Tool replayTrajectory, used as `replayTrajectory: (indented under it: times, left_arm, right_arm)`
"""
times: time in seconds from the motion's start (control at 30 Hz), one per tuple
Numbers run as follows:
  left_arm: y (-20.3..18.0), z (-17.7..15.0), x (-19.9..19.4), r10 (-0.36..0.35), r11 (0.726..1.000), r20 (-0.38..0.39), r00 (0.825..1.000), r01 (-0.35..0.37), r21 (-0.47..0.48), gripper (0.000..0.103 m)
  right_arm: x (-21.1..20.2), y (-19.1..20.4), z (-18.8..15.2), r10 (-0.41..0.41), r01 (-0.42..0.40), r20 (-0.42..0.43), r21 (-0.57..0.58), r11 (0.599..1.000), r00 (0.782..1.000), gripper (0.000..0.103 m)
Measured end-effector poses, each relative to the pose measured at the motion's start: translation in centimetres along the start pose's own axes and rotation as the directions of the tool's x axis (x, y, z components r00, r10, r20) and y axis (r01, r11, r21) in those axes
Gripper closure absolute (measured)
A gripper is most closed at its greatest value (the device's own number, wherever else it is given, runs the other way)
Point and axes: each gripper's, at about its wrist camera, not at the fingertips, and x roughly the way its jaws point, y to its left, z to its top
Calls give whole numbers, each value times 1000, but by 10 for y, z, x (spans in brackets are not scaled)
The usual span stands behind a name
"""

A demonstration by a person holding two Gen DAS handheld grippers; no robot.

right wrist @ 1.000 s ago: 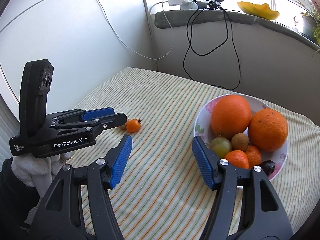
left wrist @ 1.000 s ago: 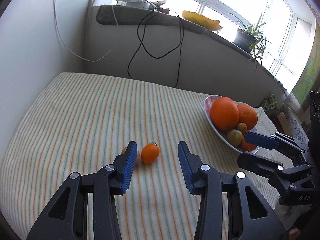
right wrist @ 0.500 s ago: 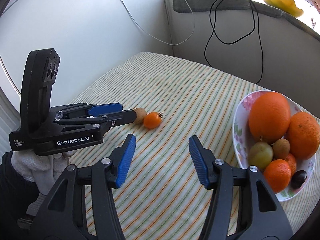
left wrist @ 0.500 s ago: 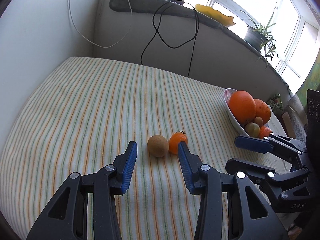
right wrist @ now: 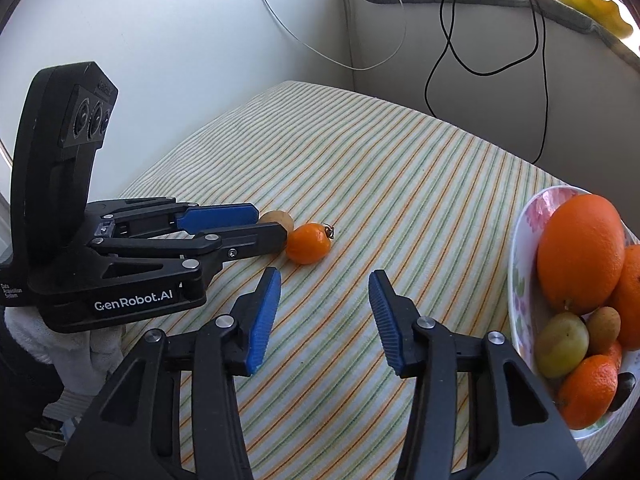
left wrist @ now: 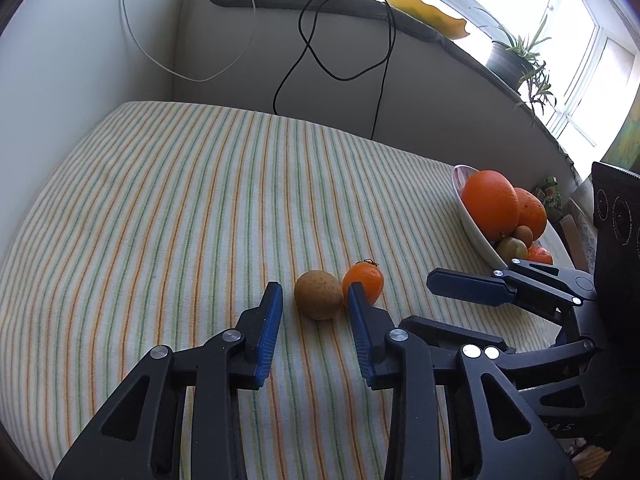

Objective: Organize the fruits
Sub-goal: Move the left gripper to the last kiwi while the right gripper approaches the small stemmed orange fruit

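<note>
Left wrist view shows the left gripper point(left wrist: 314, 312) with jaws wide apart around the round brown kiwi-like fruit point(left wrist: 319, 294), which lies on the striped cloth-covered table point(left wrist: 168, 208) towards its near edge. Touching it is the small orange tomato-like fruit point(left wrist: 363, 280), right at the right-hand fingertip point(left wrist: 354, 300). Closing could nudge that neighbour rolling, or pinch both. The right gripper point(right wrist: 324, 312) hangs open and empty beside the flowered white bowl point(right wrist: 520, 280) of fruit.
</note>
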Motion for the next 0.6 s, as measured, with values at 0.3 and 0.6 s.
replayTrajectory:
  times: [0.3, 0.6]
  left_arm:
    - [5, 6, -2, 2, 1000, 21, 1000, -2, 6, 80]
    - [11, 8, -4, -5, 1000, 30, 1000, 6, -10, 80]
  right_arm:
    - [19, 5, 9, -1, 1, -21, -24, 1000, 1000, 57]
    - [33, 8, 21, 1, -3, -36, -47, 999, 999, 63]
